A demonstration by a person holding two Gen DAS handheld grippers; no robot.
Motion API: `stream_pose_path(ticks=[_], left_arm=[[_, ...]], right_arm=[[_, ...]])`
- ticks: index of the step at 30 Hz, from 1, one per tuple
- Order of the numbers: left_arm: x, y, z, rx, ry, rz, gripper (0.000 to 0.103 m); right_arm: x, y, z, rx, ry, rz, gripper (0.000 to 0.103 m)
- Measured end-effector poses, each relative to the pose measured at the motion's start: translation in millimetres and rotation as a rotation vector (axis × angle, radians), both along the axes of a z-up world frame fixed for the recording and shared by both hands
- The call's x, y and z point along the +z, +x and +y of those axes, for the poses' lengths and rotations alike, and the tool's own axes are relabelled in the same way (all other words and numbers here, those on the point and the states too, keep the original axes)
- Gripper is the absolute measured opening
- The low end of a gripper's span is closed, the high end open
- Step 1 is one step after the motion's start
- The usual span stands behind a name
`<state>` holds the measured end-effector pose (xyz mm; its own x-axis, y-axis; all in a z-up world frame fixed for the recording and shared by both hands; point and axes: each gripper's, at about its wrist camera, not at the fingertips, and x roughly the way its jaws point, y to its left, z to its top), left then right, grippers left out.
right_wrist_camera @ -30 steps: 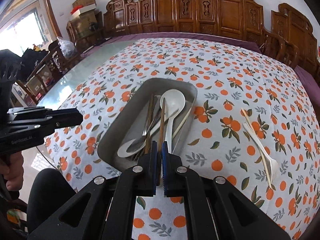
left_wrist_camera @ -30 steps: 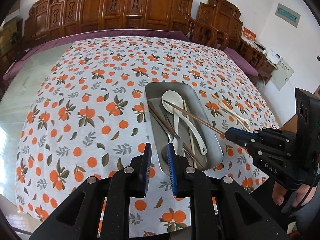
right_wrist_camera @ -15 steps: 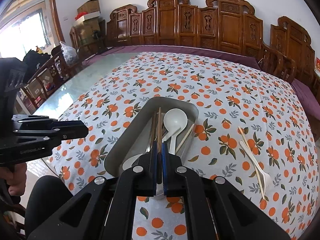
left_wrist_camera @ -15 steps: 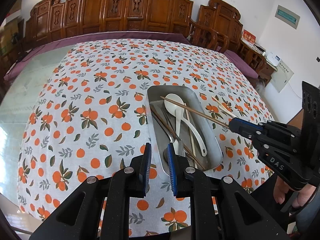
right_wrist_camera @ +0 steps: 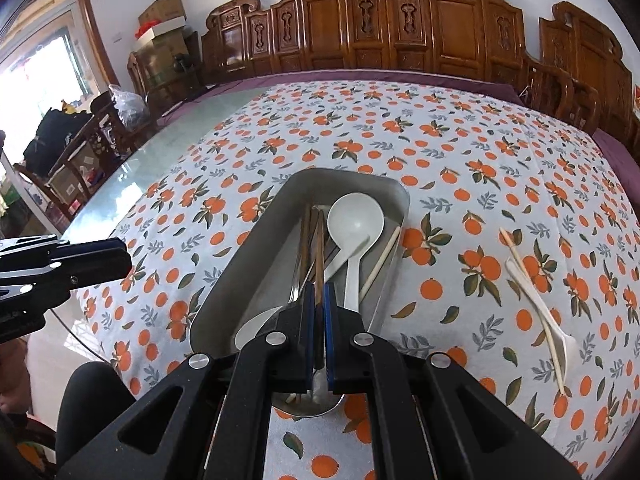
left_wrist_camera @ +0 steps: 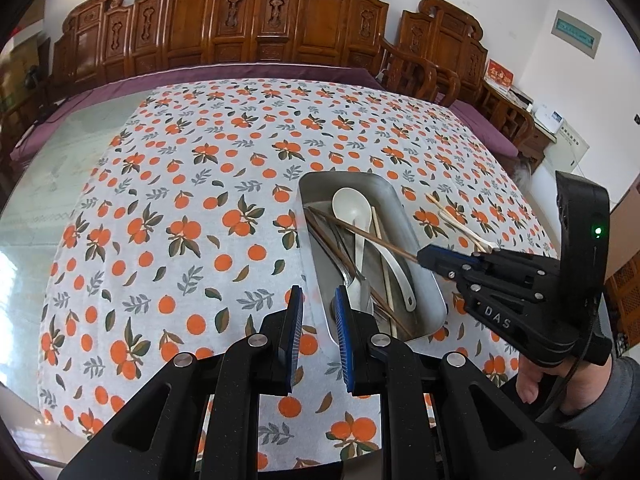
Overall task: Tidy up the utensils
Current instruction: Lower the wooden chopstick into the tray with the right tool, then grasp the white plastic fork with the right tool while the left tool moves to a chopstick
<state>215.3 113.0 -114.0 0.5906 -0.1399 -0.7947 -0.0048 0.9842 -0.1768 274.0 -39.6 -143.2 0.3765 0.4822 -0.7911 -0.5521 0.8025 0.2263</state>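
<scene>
Brown chopstick [right_wrist_camera: 319,256] pinched in right tool [right_wrist_camera: 319,312] lettered "DAS"; left tool [left_wrist_camera: 317,312] spread, empty.

Right black hand-held gripper [right_wrist_camera: 319,300] clamped on a thin brown wooden chopstick [left_wrist_camera: 360,234], angled down; left black hand-held gripper [left_wrist_camera: 317,304] – jaws slightly apart, empty.

Metal tray [right_wrist_camera: 256,240] matt grey; white spoon [right_wrist_camera: 356,220] smooth plastic; brown chopstick [right_wrist_camera: 319,256] wood; tablecloth [left_wrist_camera: 180,220] printed cloth.
</scene>
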Motion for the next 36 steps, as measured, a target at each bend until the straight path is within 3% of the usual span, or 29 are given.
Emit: stream_pose_path(ticks=[12,20,30,35,36], left_arm=[[2,0,-1,-0.003,0.001,-0.001,0.015],[5,2,-9,-0.012,-0.001,-0.007,0.017],[10,14,-37,-0.052,-0.008,-0.030,0.045],[10,24,-54,-0.072,-0.013,-0.032,0.047],[9,26,-58,-0.074,-0.013,-0.031,0.057]], right_arm=[[-28,-4,12,0.050,-0.031,0.084,0.006],[-9,-7,-7,0.042,0.010,0.039,0.007],[14,-8,-76,-0.024,0.017,-0.018,0.016],[15,-3,-115,-0.085,0.013,-0.023,0.019],[15,-2,-124,-0.100,0.012,-0.024,0.020]])
